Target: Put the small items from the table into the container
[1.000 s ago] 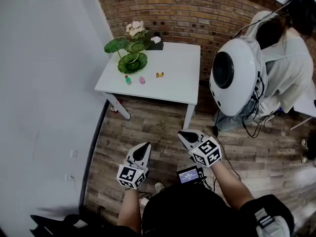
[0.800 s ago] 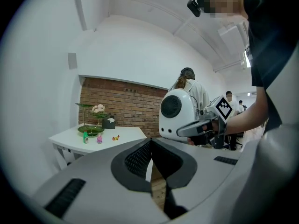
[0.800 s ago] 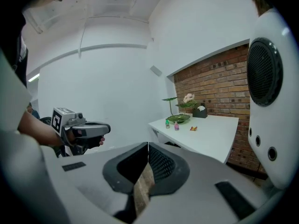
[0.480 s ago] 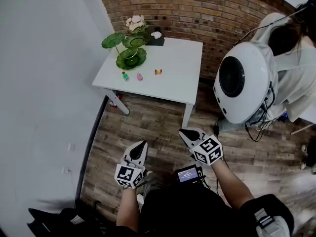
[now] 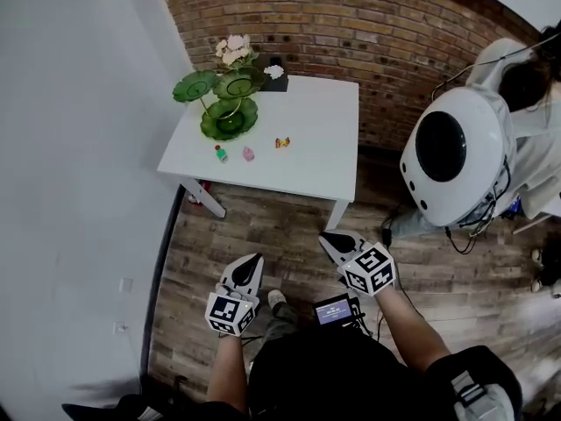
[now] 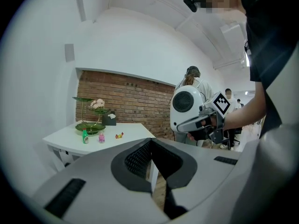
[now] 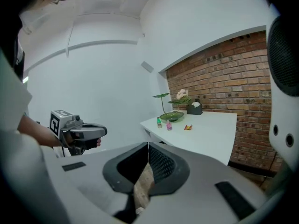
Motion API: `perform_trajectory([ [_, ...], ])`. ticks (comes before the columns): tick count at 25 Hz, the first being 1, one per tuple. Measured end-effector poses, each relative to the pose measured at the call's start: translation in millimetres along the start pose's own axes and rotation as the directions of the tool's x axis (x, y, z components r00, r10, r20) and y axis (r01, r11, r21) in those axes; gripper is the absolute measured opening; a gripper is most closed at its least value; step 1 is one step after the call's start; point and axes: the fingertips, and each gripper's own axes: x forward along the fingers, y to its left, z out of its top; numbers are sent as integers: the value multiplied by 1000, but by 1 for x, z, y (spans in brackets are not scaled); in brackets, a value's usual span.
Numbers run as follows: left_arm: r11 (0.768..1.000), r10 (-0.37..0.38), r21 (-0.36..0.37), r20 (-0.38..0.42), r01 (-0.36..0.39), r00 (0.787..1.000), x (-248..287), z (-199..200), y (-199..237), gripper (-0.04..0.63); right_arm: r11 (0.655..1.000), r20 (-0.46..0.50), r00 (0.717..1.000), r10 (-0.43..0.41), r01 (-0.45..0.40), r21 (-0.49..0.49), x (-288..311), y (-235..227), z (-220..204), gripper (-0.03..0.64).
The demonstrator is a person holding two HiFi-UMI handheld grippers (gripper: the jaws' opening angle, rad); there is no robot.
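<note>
Closer to the desk (image 5: 308,152) the left gripper (image 5: 253,261) and right gripper (image 5: 330,238) have been brought, fingers pressed together, nothing pinched. Well beyond the fingers, a green bottle (image 5: 222,153), pink bottle (image 5: 249,154) and candy (image 5: 283,142) are seen lying just beside the green tiered dish (image 5: 230,121).

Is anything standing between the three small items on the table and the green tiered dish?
Nothing visible does. The green bottle, pink bottle and candy sit on the bare white table, close by the green tiered dish.
</note>
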Motion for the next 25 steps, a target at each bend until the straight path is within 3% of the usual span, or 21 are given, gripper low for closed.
perform_trajectory([
  [10,994,-108,-19,-47,107,993,17,2,88,9,995,-2,995,-96,96,24,69,-4,37,17],
  [15,992,-125,-19,-51,124,991,19,2,122,9,991,1,992,-127,127,35,93,0,46,17],
  [25,989,-146,-35,-65,144,987,45,-3,149,9,988,-18,989,-145,146,56,121,-19,49,17],
])
